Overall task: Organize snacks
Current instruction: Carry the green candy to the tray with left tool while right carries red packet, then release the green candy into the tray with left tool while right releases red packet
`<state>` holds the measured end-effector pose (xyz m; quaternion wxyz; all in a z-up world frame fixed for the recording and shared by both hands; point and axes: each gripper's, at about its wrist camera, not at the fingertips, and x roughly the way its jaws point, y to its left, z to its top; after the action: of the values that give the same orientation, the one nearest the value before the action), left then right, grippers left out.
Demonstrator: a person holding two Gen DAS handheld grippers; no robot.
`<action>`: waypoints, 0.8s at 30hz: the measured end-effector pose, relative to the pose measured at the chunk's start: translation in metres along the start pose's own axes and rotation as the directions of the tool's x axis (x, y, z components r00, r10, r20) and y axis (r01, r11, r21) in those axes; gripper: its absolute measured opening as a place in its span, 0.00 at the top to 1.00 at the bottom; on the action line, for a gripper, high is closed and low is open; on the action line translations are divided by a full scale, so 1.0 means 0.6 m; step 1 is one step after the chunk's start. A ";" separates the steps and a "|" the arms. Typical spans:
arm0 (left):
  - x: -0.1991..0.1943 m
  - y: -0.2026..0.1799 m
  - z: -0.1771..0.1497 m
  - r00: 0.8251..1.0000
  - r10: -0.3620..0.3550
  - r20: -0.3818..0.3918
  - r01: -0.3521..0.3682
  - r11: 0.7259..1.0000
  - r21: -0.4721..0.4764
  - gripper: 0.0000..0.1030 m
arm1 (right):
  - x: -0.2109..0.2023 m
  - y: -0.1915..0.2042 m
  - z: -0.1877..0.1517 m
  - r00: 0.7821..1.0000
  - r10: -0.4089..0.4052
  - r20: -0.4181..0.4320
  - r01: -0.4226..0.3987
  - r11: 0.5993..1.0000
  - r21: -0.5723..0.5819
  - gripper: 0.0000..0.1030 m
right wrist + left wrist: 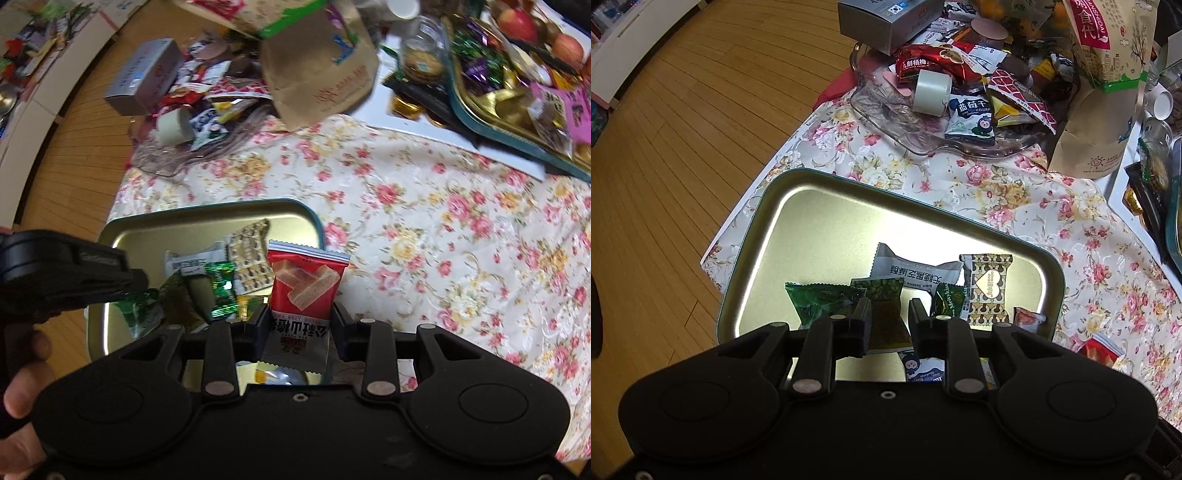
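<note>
A gold tin tray lies on the floral cloth and holds several wrapped snacks. Among them are a grey packet, a brown heart-patterned one and green candies. My left gripper points straight down over the tray, open. A green-and-brown packet lies in the tray between its fingers, and the pads do not press on it. My right gripper is shut on a red wafer packet, held upright above the tray's right rim. In the right wrist view, a hand holds the left gripper at the left.
A glass dish heaped with snacks, a tape roll and a grey box stand at the back. A tall paper bag is beside them. A second tin of sweets sits far right. Wooden floor lies beyond the table's left edge.
</note>
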<state>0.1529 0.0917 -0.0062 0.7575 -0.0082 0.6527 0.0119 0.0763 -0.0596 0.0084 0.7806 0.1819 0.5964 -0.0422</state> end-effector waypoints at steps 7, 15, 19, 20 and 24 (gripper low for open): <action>0.002 0.003 -0.001 1.000 0.005 0.000 -0.005 1.000 -0.005 0.69 | -0.019 0.041 -0.013 0.997 0.050 0.060 -0.042 0.992 -0.120 0.64; 0.004 0.008 -0.001 1.000 0.012 -0.002 -0.012 1.000 -0.013 0.69 | -0.041 0.063 -0.023 0.985 0.091 0.144 -0.061 0.978 -0.201 0.64; 0.004 0.009 -0.001 1.000 0.013 -0.002 -0.013 1.000 -0.018 0.69 | -0.051 0.066 -0.025 0.978 0.134 0.159 -0.097 0.971 -0.221 0.64; 0.003 0.009 -0.001 1.000 0.014 -0.001 -0.014 1.000 -0.019 0.69 | -0.053 0.067 -0.025 0.977 0.142 0.158 -0.105 0.969 -0.224 0.63; 0.002 0.010 -0.001 1.000 0.019 0.003 -0.019 1.000 -0.021 0.69 | -0.053 0.065 -0.023 0.978 0.146 0.146 -0.112 0.969 -0.221 0.61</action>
<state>0.1520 0.0979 -0.0076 0.7581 -0.0098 0.6515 0.0261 0.0657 -0.0234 0.0444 0.8424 0.1321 0.5192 0.0580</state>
